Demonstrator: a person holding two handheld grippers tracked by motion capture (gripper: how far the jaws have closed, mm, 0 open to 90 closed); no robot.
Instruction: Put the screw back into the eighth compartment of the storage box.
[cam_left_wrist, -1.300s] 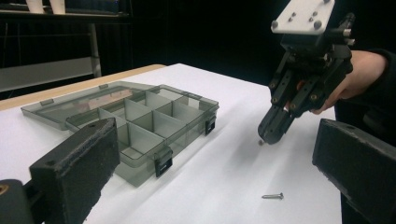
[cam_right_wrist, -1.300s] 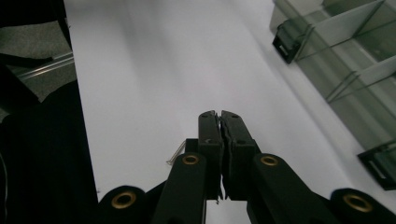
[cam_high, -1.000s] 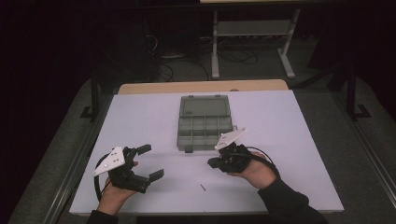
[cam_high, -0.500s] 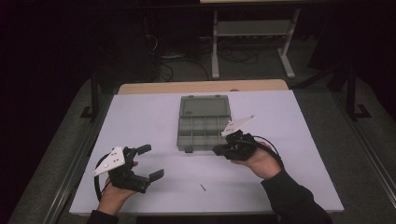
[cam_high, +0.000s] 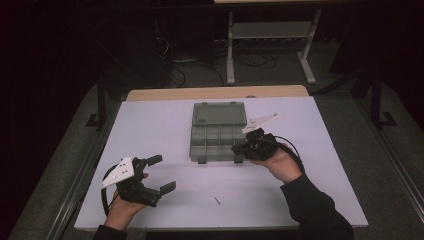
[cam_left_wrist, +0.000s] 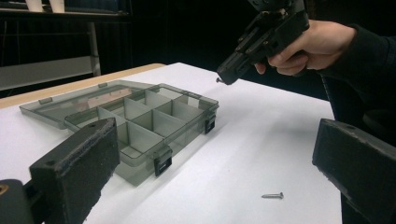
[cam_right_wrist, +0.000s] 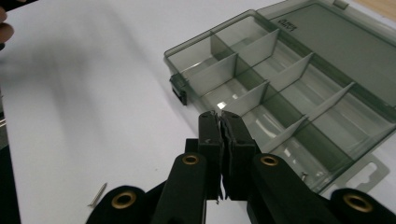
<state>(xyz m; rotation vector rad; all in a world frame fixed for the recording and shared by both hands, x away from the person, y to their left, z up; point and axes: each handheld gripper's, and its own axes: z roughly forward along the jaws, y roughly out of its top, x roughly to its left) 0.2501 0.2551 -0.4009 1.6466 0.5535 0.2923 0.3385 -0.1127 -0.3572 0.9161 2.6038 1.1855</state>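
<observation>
1. The tabletop (cam_high: 150, 125) carries everything; the organiser box (cam_high: 218, 131) lies near its middle with its lid folded flat behind, so every compartment is open from above.
2. The left hand-held gripper (cam_high: 162, 173), jaws apart and empty, rests well off the box's near left corner, likely waiting.
3. The right hand-held gripper (cam_high: 237, 149) hovers at the box's near right corner, jaws clamped on a small screw (cam_left_wrist: 218, 80), probably to drop it in.
4. A second screw (cam_high: 217, 201) lies in front of the box.
</observation>
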